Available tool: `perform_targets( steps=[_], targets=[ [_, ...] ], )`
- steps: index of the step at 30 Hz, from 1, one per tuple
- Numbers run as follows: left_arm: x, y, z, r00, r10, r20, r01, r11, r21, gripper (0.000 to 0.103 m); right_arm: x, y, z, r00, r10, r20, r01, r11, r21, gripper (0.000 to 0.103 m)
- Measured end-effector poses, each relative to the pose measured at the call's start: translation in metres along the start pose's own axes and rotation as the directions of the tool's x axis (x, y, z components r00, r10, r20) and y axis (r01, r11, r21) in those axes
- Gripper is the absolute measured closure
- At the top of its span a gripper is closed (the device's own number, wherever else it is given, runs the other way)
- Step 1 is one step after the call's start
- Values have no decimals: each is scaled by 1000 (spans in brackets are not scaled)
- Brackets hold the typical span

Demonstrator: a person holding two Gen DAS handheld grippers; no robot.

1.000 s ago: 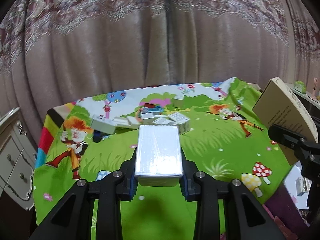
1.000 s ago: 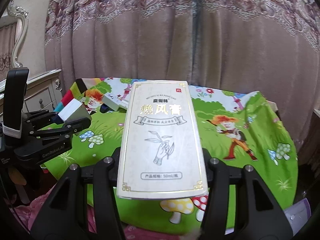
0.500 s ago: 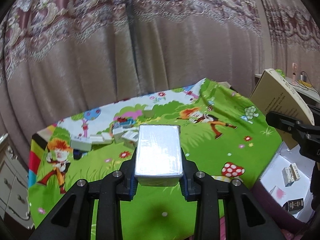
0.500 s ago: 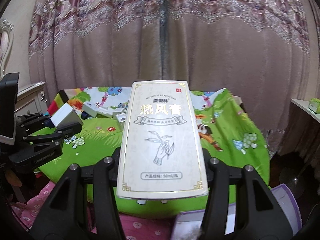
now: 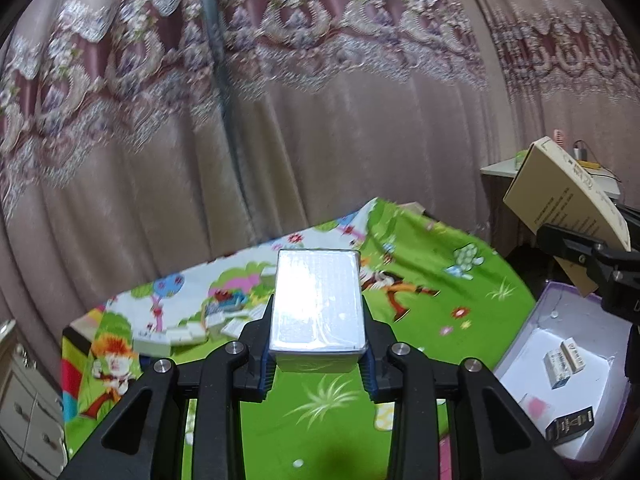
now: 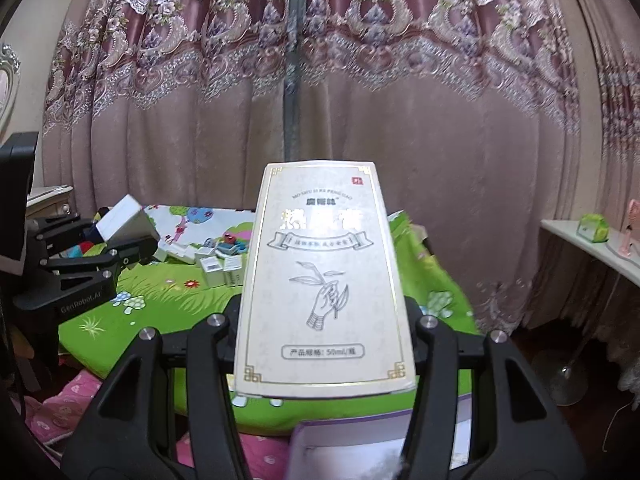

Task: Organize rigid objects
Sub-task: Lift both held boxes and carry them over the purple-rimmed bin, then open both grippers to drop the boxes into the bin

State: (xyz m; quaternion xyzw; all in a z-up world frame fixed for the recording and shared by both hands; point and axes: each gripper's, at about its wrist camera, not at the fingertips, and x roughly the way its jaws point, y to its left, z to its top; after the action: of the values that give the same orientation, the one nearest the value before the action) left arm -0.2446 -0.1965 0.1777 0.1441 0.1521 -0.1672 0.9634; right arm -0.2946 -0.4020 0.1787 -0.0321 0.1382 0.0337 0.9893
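Your left gripper [image 5: 318,344] is clamping a small white box [image 5: 318,308] from both sides, its jaws closed snugly against the box's flanks, and you are holding it in the air over the near edge of the green cartoon cloth [image 5: 420,320]. Your right gripper [image 6: 324,344] is gripping a tall cream carton [image 6: 324,280] printed with a hand and sprig, its jaws standing partly open to the carton's width and pressing on its sides; the carton is pointing forward and slightly down.

Just below and to the right of your left gripper, an open purple bin [image 5: 524,340] is sitting beside the cloth, with two small pale boxes [image 5: 564,362] and a dark box [image 5: 570,428] lying on its white floor.

Farther out on the cloth, a cluster of small white boxes [image 6: 220,268] is lying near its far side. A white side table [image 6: 580,244] is standing at the right, and a patterned pink curtain [image 6: 400,100] is hanging behind everything.
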Motion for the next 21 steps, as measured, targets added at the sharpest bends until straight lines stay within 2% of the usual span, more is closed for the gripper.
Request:
perform_targets(
  steps=[4, 8, 10, 12, 14, 16, 17, 18, 19, 21],
  targets=[
    [0, -23, 10, 999, -50, 19, 50, 998, 39, 68, -15, -15, -2, 999, -46, 5, 46, 999, -11, 48],
    [5, -55, 16, 991, -130, 8, 129, 987, 91, 68, -29, -35, -12, 995, -102, -18, 102, 995, 2, 48],
    [9, -76, 18, 985, -172, -4, 171, 976, 133, 68, -35, -45, -18, 991, -129, -38, 129, 992, 4, 48],
    [14, -97, 17, 970, -238, -43, 242, 957, 161, 68, -41, -57, -26, 984, -166, -69, 166, 986, 0, 48],
    [24, -120, 14, 944, -313, -108, 328, 930, 164, 68, -46, -70, -36, 971, -211, -113, 211, 977, -10, 48],
    [35, -145, 7, 902, -384, -196, 418, 892, 174, 68, -50, -81, -46, 955, -254, -157, 253, 967, -28, 48],
    [42, -160, 1, 870, -422, -256, 471, 865, 173, 68, -50, -89, -53, 942, -266, -205, 264, 964, -40, 48],
    [46, -169, -4, 848, -441, -295, 500, 850, 168, 68, -50, -95, -60, 928, -284, -241, 280, 959, -52, 48],
    [55, -181, -11, 813, -460, -357, 537, 830, 154, 68, -50, -101, -65, 914, -301, -270, 296, 953, -59, 48],
    [68, -195, -22, 769, -474, -429, 570, 812, 124, 68, -47, -115, -78, 885, -306, -350, 309, 950, -48, 48]
  ],
)
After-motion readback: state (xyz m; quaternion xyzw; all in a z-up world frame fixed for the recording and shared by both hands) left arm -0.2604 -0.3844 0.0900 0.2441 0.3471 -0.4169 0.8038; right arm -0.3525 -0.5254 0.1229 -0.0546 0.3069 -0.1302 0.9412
